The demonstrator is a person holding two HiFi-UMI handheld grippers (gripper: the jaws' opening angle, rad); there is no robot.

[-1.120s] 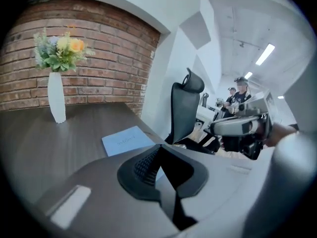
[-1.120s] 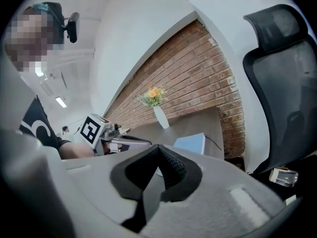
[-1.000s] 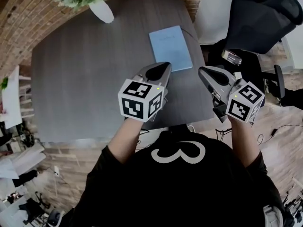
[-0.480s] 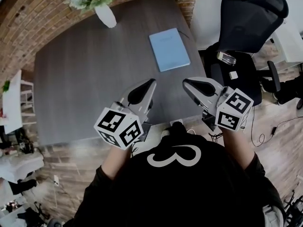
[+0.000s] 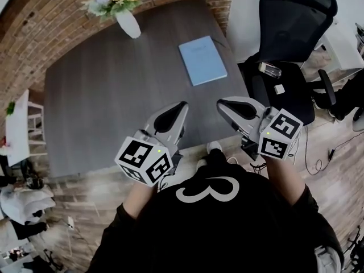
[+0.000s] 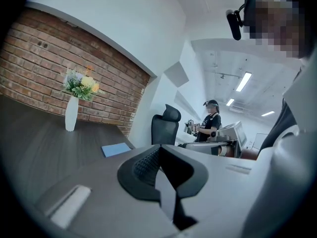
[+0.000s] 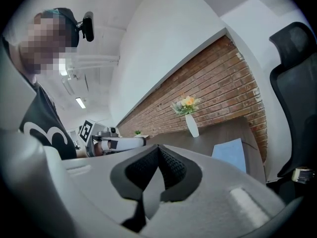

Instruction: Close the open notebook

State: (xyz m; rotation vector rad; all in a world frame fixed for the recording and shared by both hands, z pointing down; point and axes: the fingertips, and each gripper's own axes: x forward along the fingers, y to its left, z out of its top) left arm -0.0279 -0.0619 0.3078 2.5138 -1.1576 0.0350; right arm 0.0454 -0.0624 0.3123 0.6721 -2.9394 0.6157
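notebook (image 5: 203,60) x1 on table (image 5: 102,101); l tongs (image 5: 182,105) & r tongs (image 5: 222,103) both together, empty

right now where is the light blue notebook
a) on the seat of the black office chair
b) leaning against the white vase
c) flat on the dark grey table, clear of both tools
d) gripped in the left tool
c: the light blue notebook lies flat on the dark grey table, apart from the left tool and the right tool, both with jaws together on nothing.

Black shirt (image 5: 227,232) with white "3" print
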